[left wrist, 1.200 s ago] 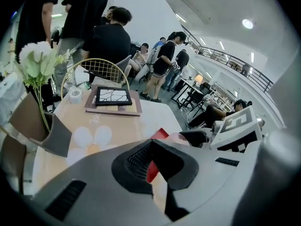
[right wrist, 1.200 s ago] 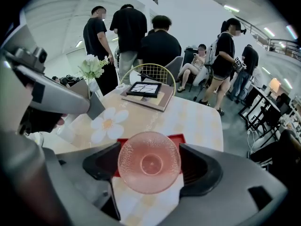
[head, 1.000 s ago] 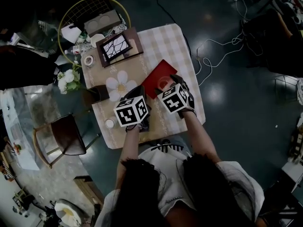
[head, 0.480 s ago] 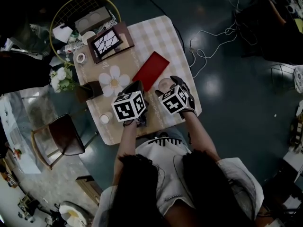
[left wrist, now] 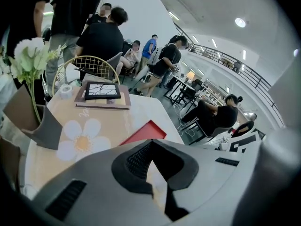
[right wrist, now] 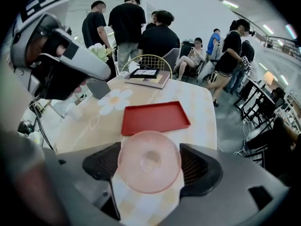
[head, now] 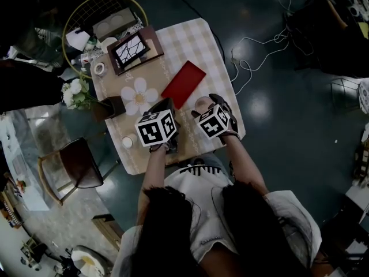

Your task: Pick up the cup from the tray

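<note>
A clear pink cup sits between the jaws of my right gripper, which is shut on it; both pads touch its sides. The cup is clear of the red tray, toward me above the checked tablecloth. From the head view, the cup is just in front of the right gripper, near the table's right front corner, and the tray lies bare at mid-table. My left gripper hovers beside it, left of the tray's near end. Its jaws are shut on nothing.
A white flower mat, a dark holder and a small white cup occupy the table's left side. A framed picture and a wire basket are at the far end. A chair stands left; several people stand beyond the table.
The right gripper has lifted the pink cup off the tray's near end and drawn it toward me. The left gripper barely moved.
</note>
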Demonstrator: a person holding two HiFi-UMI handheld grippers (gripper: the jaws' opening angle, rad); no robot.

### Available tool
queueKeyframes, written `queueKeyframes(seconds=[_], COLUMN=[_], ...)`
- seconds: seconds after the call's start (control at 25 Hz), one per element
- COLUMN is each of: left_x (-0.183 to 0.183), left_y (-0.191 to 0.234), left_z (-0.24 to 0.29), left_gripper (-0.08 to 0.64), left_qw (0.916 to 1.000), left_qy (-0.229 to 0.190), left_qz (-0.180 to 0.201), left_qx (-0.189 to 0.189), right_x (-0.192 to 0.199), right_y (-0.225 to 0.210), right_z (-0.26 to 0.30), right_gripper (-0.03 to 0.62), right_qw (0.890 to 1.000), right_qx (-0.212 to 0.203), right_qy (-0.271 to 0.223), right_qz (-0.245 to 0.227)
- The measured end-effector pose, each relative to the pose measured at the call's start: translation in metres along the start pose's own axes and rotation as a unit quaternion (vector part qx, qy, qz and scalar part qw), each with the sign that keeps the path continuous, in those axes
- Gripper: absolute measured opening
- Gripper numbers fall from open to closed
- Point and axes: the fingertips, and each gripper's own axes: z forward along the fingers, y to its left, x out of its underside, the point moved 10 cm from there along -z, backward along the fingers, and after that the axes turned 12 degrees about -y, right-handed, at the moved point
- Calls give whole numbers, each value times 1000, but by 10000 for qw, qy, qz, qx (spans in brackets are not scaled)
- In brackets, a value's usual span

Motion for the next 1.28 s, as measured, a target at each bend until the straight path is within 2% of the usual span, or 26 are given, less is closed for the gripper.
queueKeyframes(seconds=[0.2,0.4,0.6,0.72,0.8,0.92,1.04,1.12,1.16,1.28], left_x=[-2,-3,3,5,6,10,15,20,22,29], left_y=[-5,-9,-10,-12,-14,-14,-13,-12,-12,-12], left_z=[-6,-15,-26,-35,-40,-49,-57,-63,-65,-71], left_gripper=[5,5,5,5,5,5,5,4,5,5], left_qw=[9999,9994,9992,9988,9984,9982,9980,9979,9978,9976], left_qy=[-112,-235,-168,-264,-312,-310,-330,-333,-331,-312], left_qz=[38,113,160,89,115,224,186,153,149,176], left_qx=[121,227,312,406,454,467,503,535,548,585], right_x=[-3,-21,-37,-40,-38,-33,-29,-25,-24,-19], right_y=[-5,-6,1,5,9,19,29,35,39,47], right_z=[-8,-34,-65,-80,-85,-92,-101,-106,-107,-108], right_gripper=[395,396,394,394,394,393,345,242,217,181], right_qw=[9984,9960,9876,9814,9787,9795,9803,9793,9788,9758], right_qx=[-115,64,271,137,25,91,234,337,361,448], right_qy=[-317,-783,-1425,-1740,-1812,-1753,-1737,-1760,-1774,-1825], right_qz=[443,427,603,804,968,989,912,936,962,1118])
